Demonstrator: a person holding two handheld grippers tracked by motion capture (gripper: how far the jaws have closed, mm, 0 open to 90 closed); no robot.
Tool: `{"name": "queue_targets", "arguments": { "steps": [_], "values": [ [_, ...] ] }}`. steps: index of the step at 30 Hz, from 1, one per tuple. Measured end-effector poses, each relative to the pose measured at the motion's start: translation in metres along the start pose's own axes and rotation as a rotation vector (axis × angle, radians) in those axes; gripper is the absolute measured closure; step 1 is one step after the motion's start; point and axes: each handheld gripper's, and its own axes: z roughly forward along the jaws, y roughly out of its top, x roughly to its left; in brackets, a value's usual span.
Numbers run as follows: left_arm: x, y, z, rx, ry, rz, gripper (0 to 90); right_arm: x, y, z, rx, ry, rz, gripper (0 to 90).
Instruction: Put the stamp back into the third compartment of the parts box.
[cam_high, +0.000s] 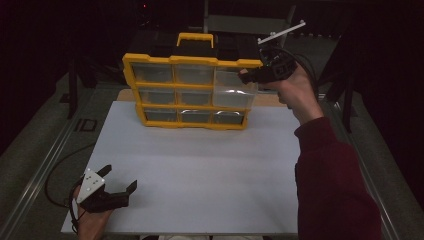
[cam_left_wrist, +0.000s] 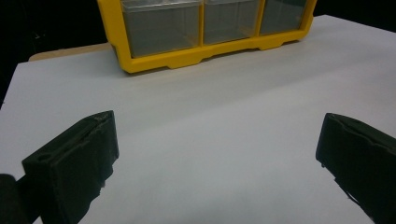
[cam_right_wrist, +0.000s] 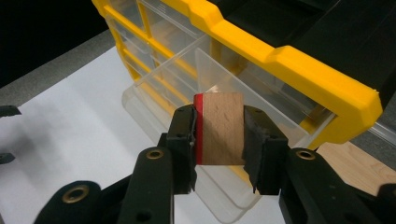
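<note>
Dark room, smooth white table (cam_high: 200, 165) | my right gripper (cam_right_wrist: 219, 135) clamps a red-edged wooden block (cam_right_wrist: 222, 128) over the pulled-out clear drawer (cam_right_wrist: 177, 88) of the yellow plastic organizer (cam_high: 192, 92) | my left gripper (cam_high: 117, 189) rests, jaws apart.

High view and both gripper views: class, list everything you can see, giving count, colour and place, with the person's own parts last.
Organiser cabinet: one, yellow frame, far side of the board.
Drawers: nine, clear; the top-right drawer is pulled out.
Wooden block: one, tan with a red edge, over the open drawer.
Board: one, white, on the table.
Left gripper: black, open, near-left corner.
Right gripper: black, shut on the block.
Sleeve: dark red, right.
</note>
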Motion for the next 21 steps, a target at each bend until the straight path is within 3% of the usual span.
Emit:
{"name": "queue_targets", "arguments": {
  "steps": [21],
  "values": [
    [0.001, 0.0, 0.0, 0.002, 0.001, 0.001, 0.0, -0.004, -0.005, 0.022, 0.044, -0.056, 0.035, 65.3]
  ]
}}
